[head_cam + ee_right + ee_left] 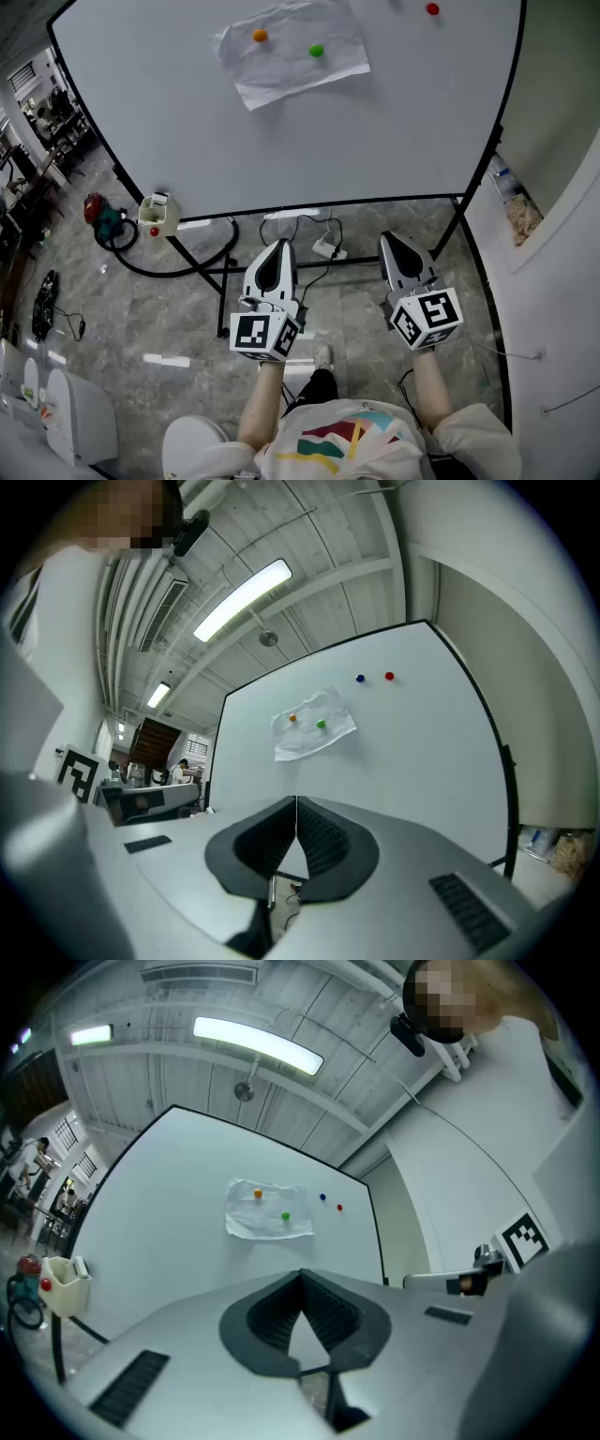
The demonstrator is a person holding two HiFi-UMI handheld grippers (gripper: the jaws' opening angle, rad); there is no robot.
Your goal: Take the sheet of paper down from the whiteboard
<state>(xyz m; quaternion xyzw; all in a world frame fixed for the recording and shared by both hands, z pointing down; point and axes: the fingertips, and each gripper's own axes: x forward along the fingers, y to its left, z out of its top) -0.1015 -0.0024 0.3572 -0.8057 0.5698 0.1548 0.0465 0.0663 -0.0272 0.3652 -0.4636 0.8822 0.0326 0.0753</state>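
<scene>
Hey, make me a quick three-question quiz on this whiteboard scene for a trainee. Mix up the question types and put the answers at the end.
1. Multiple choice: how many magnets sit on the sheet of paper? A one, B two, C four.
2. True or false: the left tool and the right tool are both shut, with nothing between the jaws.
3. Fill in: in the head view, the red magnet sits on the bare whiteboard to the ___ of the paper.
Key: 1 B, the orange magnet and the green magnet. 2 True. 3 right.
</scene>
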